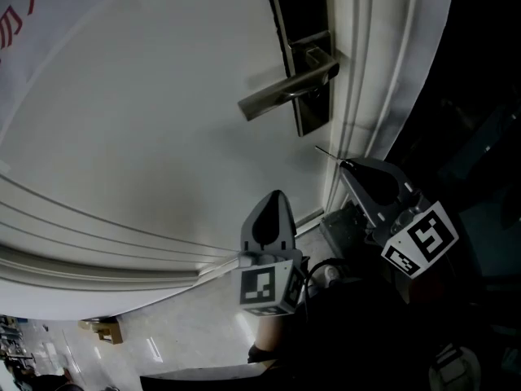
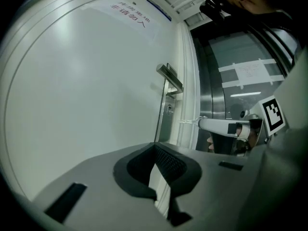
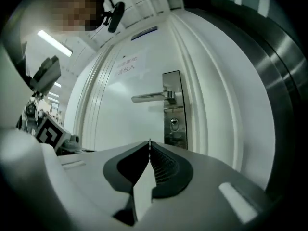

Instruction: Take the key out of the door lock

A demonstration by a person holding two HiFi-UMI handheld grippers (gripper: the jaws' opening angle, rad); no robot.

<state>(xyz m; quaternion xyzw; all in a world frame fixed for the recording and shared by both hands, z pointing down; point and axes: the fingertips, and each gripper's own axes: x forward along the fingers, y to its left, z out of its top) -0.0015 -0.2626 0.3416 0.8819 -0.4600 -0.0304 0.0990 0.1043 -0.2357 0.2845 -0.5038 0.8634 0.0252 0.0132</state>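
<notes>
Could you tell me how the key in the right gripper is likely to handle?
The key looks thin and metallic: probably stiff and light. The right gripper pinches it only at its jaw tips, so it may pivot or slip.

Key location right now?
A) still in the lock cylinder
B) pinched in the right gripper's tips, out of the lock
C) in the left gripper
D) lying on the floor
B: the right gripper is shut on the thin key, which sticks out past its tips, away from the lock plate. The keyhole below the lever handle looks empty.
</notes>
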